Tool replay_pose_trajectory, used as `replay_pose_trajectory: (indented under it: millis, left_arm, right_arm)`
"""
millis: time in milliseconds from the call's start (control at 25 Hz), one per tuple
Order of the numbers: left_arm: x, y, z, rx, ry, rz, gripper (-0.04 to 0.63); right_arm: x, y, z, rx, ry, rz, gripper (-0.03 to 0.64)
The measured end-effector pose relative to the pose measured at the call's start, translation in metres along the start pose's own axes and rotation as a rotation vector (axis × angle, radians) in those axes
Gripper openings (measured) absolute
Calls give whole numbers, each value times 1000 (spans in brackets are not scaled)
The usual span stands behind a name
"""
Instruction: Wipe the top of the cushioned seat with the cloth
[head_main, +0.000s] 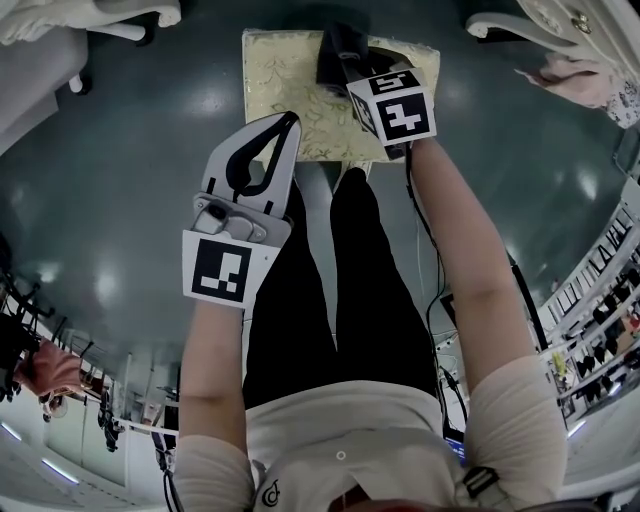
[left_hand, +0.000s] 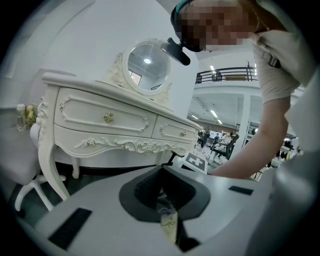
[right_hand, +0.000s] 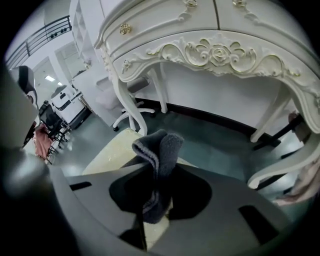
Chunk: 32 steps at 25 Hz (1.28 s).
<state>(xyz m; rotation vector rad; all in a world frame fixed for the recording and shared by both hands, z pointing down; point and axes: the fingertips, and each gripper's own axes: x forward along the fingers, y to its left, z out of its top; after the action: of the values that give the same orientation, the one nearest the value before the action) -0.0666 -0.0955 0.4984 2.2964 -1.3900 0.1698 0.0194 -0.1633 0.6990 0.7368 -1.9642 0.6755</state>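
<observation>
Right gripper (head_main: 350, 72): fingers clamped on dark grey cloth (right_hand: 161, 150), over far right part of cushioned seat (head_main: 290, 70). Left gripper (head_main: 290, 125): fingers closed, nothing held, over seat's near edge.

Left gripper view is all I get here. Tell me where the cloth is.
Observer: The dark grey cloth is pinched in the right hand-held gripper, whose jaws are shut on it.
Operator: Give me its position over the seat.
Observer: In the head view it hangs above the far part of the cushioned seat. I cannot tell whether the cloth touches the cushion.
Operator: Now place my left one for me.
Observer: From the head view, the tips of the left hand-held gripper sit over the near part of the seat, apart from the cloth.
</observation>
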Motion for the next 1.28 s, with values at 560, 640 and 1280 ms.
replay_pose_trajectory:
  millis: [560, 640, 1280]
  left_arm:
    - [40, -52, 6, 37, -6, -53, 14]
    - [46, -59, 4, 39, 3, -56, 13]
    - [40, -99, -18, 0, 26, -21, 14]
  right_arm:
    - [-38, -80, -41, 27, 71, -32, 78]
    - [-43, -92, -48, 29, 80, -40, 78]
    - [-77, -151, -88, -31, 166, -126, 74]
